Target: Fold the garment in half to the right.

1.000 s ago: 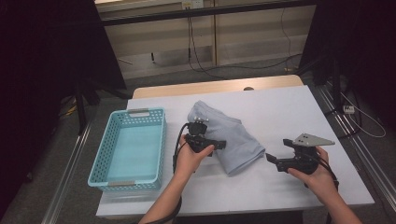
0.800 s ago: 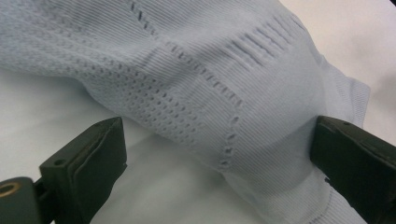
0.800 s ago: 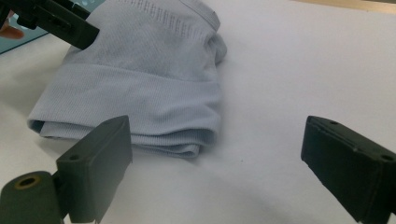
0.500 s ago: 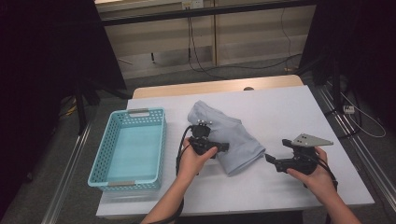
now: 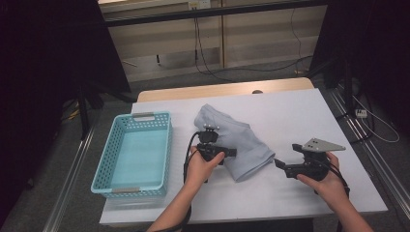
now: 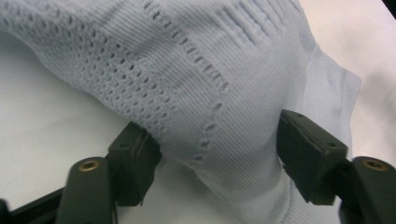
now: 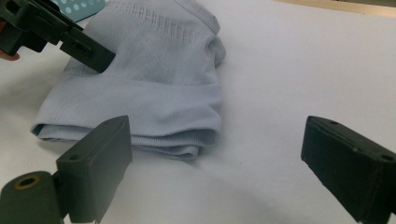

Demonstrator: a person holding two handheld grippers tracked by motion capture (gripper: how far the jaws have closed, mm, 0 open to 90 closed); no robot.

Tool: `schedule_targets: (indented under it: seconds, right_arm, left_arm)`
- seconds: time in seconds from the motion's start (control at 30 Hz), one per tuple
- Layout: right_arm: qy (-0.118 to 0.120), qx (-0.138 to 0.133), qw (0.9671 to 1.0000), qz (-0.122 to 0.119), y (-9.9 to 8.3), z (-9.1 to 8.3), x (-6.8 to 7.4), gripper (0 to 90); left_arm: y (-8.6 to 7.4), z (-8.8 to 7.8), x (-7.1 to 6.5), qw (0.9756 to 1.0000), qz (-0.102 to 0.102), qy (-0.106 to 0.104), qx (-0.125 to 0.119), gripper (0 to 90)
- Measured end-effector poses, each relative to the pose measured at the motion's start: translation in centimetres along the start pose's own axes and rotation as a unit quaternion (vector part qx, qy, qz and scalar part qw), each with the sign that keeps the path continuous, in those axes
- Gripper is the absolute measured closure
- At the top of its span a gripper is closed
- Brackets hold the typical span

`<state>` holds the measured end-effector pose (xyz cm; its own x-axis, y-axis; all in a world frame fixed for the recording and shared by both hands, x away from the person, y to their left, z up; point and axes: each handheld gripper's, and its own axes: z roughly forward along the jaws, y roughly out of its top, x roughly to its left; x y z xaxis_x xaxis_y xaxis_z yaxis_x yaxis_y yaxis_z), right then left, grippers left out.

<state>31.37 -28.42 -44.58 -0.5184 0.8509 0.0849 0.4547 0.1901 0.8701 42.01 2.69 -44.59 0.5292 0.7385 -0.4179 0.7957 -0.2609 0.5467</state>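
Observation:
A light blue knitted garment (image 5: 246, 140) lies folded in the middle of the white table (image 5: 290, 111). My left gripper (image 5: 231, 153) lies at its left edge, tips pointing right. In the left gripper view its jaws have just been closing, and a bunched fold of the garment (image 6: 210, 84) fills the gap of the left gripper (image 6: 212, 149), both pads touching the knit. My right gripper (image 5: 279, 164) hovers to the garment's right, pointing at it. In the right gripper view the right gripper (image 7: 219, 154) stands open, with the garment (image 7: 154, 70) and the left gripper (image 7: 88, 51) beyond.
A light blue plastic basket (image 5: 109, 159) stands at the table's left side, nothing in it. Bare white tabletop lies right of the garment and along the front edge. Cables run across the floor behind the table.
The left hand has edged a little right onto the garment's near edge, and its jaws have drawn in around the fabric. The right hand has stayed put.

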Motion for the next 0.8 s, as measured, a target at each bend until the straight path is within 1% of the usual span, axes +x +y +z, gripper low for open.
schedule_targets:
  seconds: [0.1, 0.2, 0.27, 0.37, 0.47, 0.53, 0.63, 0.67, 0.7, 0.8]
  right_arm:
    - [0.0, 0.0, 1.0, 0.0, 0.0, 0.0, 0.0, 8.7]
    - [0.0, 0.0, 1.0, -0.001, 0.0, 0.0, 0.0, 8.7]
    - [0.0, 0.0, 1.0, -0.001, 0.0, 0.0, 0.0, 8.8]
    - [0.001, -0.001, 1.0, -0.002, 0.0, 0.0, 0.0, 8.7]
    - [0.001, -0.001, 1.0, -0.003, 0.0, 0.1, 0.0, 8.8]
    - [0.001, -0.001, 1.0, -0.002, 0.1, 0.1, 0.0, 8.8]
    - [0.002, -0.002, 1.0, -0.003, 0.1, 0.1, 0.0, 8.8]
    - [0.003, -0.002, 1.0, -0.003, 0.1, 0.1, 0.0, 8.9]
    - [0.003, -0.002, 1.0, -0.003, 0.1, 0.1, 0.0, 8.9]
    - [0.003, -0.001, 1.0, -0.004, 0.1, 0.1, 0.0, 8.9]
  left_arm:
    - [0.0, 0.0, 0.1, 0.9999, -0.008, -0.006, 0.004, 36.8]
    - [-0.1, 0.1, 0.2, 0.9999, -0.013, -0.007, 0.006, 42.0]
    - [-0.1, 0.1, 0.4, 0.9999, -0.013, -0.008, 0.007, 45.5]
    - [-0.1, 0.1, 0.6, 0.9996, -0.022, -0.01, 0.011, 50.5]
    - [-0.2, 0.1, 0.7, 0.9995, -0.026, -0.014, 0.011, 55.1]
    - [-0.2, 0.0, 0.9, 0.9992, -0.033, -0.018, 0.011, 56.6]
    - [-0.1, -0.2, 1.1, 0.999, -0.036, -0.024, 0.014, 58.5]
    - [-0.1, -0.2, 1.2, 0.9988, -0.04, -0.026, 0.013, 59.0]
    - [-0.1, -0.3, 1.3, 0.9986, -0.041, -0.032, 0.014, 59.3]
    - [0.0, -0.7, 1.6, 0.9982, -0.047, -0.035, 0.015, 59.9]
